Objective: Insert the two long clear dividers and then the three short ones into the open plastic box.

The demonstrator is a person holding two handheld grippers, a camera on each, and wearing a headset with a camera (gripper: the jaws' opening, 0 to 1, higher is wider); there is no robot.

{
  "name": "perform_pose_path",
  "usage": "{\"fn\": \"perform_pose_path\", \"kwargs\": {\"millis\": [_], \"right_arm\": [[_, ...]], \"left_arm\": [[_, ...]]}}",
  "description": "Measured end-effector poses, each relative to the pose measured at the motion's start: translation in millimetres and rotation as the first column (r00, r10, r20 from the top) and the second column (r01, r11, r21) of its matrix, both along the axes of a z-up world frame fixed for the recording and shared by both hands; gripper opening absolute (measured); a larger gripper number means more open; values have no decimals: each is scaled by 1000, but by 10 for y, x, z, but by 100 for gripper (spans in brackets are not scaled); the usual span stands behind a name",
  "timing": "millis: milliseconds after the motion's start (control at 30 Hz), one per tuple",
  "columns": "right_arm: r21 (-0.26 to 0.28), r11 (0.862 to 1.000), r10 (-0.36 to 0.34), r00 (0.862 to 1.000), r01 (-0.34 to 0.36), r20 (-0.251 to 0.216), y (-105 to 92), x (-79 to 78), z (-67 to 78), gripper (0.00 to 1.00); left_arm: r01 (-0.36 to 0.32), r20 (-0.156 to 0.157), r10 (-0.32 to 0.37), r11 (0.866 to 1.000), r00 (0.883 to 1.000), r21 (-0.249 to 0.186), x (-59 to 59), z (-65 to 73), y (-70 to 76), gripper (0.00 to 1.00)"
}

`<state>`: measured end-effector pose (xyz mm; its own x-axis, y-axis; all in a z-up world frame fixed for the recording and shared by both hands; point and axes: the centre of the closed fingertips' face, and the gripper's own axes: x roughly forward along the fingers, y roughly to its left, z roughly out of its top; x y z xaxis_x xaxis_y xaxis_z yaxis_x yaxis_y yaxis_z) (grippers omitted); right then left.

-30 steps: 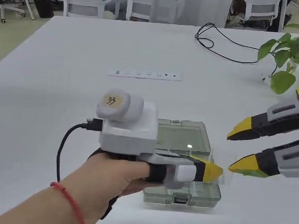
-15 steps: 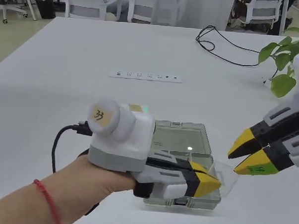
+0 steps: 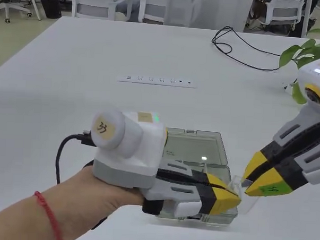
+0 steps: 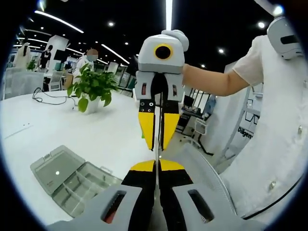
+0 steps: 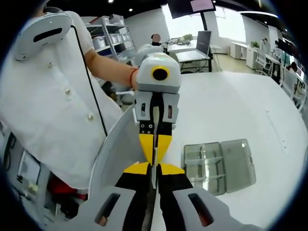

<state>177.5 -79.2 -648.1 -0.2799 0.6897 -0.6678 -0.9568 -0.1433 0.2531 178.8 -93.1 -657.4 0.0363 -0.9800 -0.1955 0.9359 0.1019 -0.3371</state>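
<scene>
Clear divider (image 3: pixel 241 186): we read one thin transparent strip, held in the air just above the front right corner of the plastic box (image 3: pixel 198 216), whose lid lies open behind the base. Working from the left, the person's hand (image 3: pixel 106 194) carries the left gripper (image 3: pixel 227 196) over the front of the box. Its jaws are pressed flat together, and in the left gripper view the strip stands edge-on, pinched between the tips. At the right of the box, the right gripper (image 3: pixel 247 181) meets the left one tip to tip. Its jaws stand at a narrow slit and appear to pinch the far end of the same strip, though the contact is small in the head view. In the two gripper views we see partition lines across the base of the box, but we cannot tell how many dividers are seated, nor whether the held strip is a long or a short one. We judge the step in hand to be a hand-over or re-grip of one divider, ahead of insertion. The next move calls for one gripper to release, and for the other to set the strip upright over the box, align its ends with the wall slots and press straight down. A tilted strip is likely to jam.
</scene>
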Motion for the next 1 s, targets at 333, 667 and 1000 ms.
{"fn": "perform_pose_path", "kwargs": {"millis": [333,667,1000], "right_arm": [[2,1000,8,1000,-8,-4,-8,-8,-24,3],[1,1000,5,1000,-5,3,-13,1,-45,3],[9,1000,-5,1000,5,14,-8,31,-41,3]], "left_arm": [[5,19,-5,1000,1000,0,-1,2,-6,0],[3,38,-4,1000,999,12,7,-20,-12,0],[-15,37,15,1000,999,3,29,-12,6,0]]}}
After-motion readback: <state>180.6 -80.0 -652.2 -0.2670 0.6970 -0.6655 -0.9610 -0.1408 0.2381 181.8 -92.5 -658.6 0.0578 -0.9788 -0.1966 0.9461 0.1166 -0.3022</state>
